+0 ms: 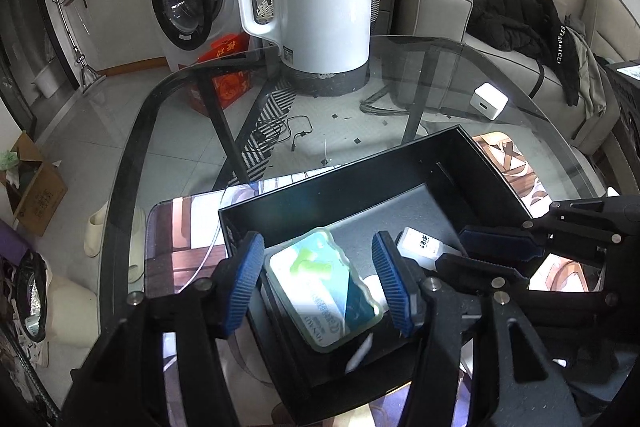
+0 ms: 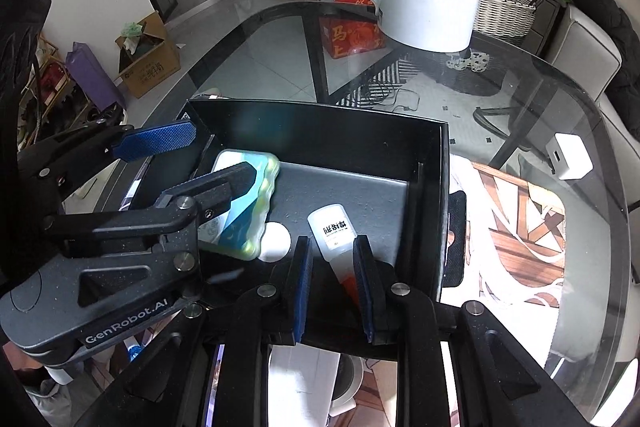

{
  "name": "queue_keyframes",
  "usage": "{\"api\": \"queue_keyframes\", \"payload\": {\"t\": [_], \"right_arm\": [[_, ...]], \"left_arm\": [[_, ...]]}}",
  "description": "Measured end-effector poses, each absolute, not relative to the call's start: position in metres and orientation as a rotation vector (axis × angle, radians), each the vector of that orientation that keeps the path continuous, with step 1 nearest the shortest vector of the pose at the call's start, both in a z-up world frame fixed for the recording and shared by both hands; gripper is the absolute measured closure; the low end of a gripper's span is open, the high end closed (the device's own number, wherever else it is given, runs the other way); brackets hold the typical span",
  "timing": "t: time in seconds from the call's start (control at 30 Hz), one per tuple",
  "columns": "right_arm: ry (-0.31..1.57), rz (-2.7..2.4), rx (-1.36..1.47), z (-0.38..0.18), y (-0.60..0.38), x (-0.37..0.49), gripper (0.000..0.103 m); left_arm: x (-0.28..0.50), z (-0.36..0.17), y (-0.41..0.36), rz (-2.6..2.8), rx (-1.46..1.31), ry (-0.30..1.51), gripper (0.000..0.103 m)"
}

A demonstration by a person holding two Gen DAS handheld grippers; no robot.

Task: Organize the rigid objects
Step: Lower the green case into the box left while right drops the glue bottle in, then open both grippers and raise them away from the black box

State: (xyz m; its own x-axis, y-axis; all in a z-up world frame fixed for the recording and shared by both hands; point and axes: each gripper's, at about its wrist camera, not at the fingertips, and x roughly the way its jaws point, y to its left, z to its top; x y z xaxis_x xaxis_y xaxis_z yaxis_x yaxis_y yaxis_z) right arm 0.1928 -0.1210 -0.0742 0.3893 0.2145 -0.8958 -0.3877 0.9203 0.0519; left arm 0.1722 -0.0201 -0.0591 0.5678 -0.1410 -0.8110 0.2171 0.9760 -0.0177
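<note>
Black box on the glass desk: your left hand-held gripper grips the green-blue packet, right hand-held gripper pinches the small white bottle, both inside. Placing step; next, release and lift clear.
</note>
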Motion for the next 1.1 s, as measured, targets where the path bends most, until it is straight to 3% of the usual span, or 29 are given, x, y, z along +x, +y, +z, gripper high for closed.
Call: {"api": "queue_keyframes", "payload": {"t": [0.2, 0.33, 1.1], "right_arm": [[1.112, 0.38, -0.172, -0.076, -0.121, 0.195, 0.081], [1.113, 0.383, -0.16, -0.074, -0.122, 0.196, 0.07], [1.03, 0.347, -0.096, -0.042, -0.137, 0.163, 0.064]], "left_arm": [[0.172, -0.059, -0.018, -0.225, 0.056, 0.938, 0.043], [0.17, -0.055, -0.017, -0.239, 0.026, 0.929, 0.034], [0.133, -0.018, -0.007, -0.187, -0.008, 0.836, 0.033]]}}
